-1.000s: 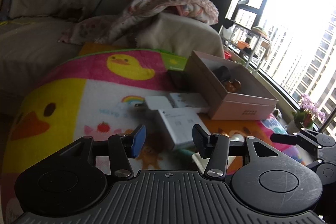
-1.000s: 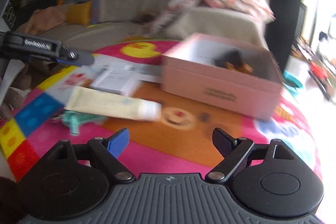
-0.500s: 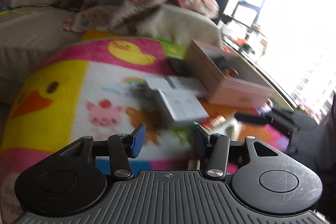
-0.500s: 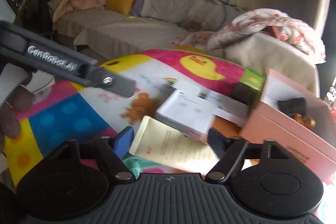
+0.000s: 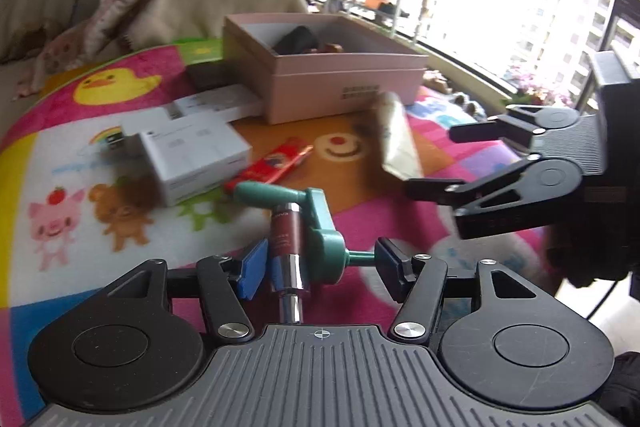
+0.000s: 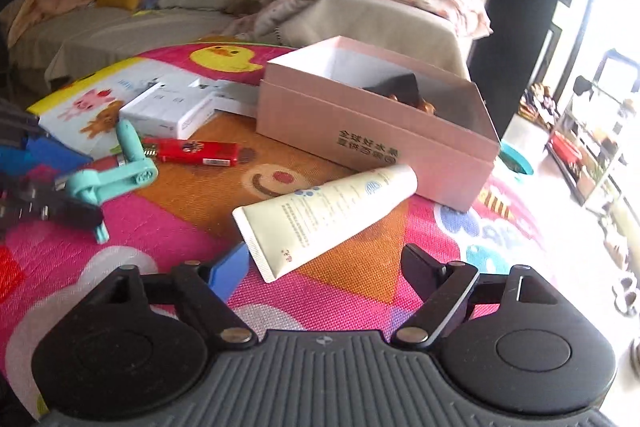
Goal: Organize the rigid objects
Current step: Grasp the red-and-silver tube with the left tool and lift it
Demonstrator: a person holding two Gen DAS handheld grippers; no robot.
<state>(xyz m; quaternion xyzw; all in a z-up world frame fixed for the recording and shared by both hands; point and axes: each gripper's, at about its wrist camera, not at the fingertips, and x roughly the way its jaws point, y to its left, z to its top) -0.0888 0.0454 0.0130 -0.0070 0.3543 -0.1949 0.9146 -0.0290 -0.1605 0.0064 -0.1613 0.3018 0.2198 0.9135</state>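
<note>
Left gripper (image 5: 320,261): fingers spread and opening, nothing pinched yet. A teal crank tool (image 5: 316,223) with a dark red cylinder (image 5: 286,235) is straddled by them, so it looks lined up for a grab.

Right gripper (image 6: 326,265): fingers also wide and opening, not clamped on anything. The crimped end of the cream tube (image 6: 324,213) sits just ahead, between the tips, probably the next thing to be scooped up.

Landmark is the pink box (image 6: 372,131), lid off, a few dark and orange bits already dropped inside, so it's likely the bin for everything. The tube's cap end is touching the box's front wall. A red pack (image 6: 196,151) is left of the box, the white boxes (image 6: 168,109) beside its left end, the crank tool further left again. All of it is laid on a cartoon mat (image 6: 360,275).
</note>
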